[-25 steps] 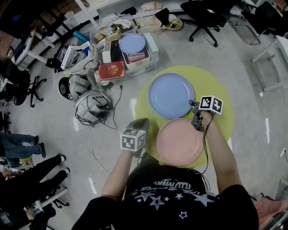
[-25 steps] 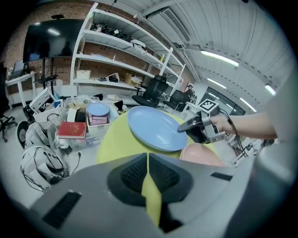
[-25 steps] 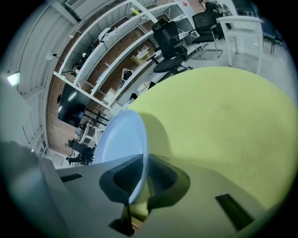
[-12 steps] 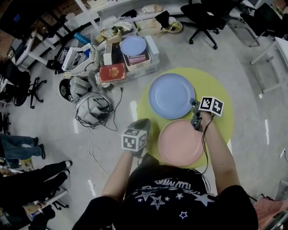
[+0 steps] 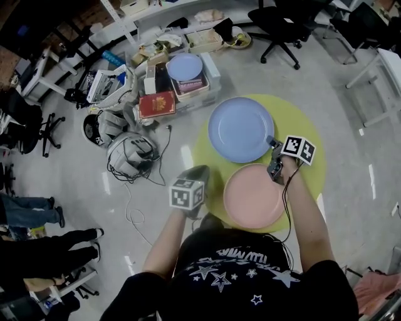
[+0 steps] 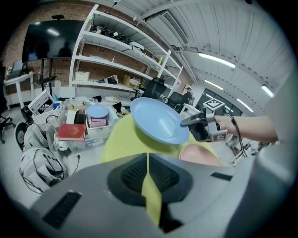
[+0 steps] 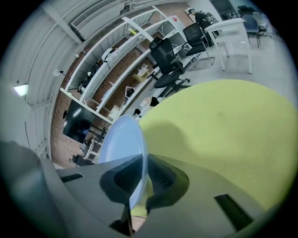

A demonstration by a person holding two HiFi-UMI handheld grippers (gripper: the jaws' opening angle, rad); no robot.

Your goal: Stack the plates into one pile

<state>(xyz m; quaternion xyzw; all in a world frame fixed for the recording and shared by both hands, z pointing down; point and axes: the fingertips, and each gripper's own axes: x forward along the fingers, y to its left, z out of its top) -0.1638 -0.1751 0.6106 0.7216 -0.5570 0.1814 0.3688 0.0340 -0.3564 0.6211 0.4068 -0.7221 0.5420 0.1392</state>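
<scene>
A large blue plate point(image 5: 241, 128) sits tilted over the round yellow table point(image 5: 304, 119). My right gripper point(image 5: 270, 143) is shut on its near right rim, and its jaws have just been closing on that rim. In the right gripper view the rim point(image 7: 123, 144) runs between the pads of the right gripper point(image 7: 139, 181). The left gripper view shows the blue plate point(image 6: 158, 122) lifted off the table. A pink plate point(image 5: 254, 195) lies flat nearer to me. Off the table's left edge my left gripper point(image 5: 195, 173) hangs shut and holds nothing point(image 6: 149, 186).
Behind the table, storage boxes hold a small blue plate point(image 5: 185, 66) and a red book point(image 5: 156, 104). A helmet and cables point(image 5: 131, 152) lie on the floor at left. Office chairs point(image 5: 279, 19) stand at the back. People's legs point(image 5: 44, 247) are at far left.
My right gripper has risen a little with the blue plate's rim in it, so the plate tilts up from the table. The left gripper and the pink plate have stayed put.
</scene>
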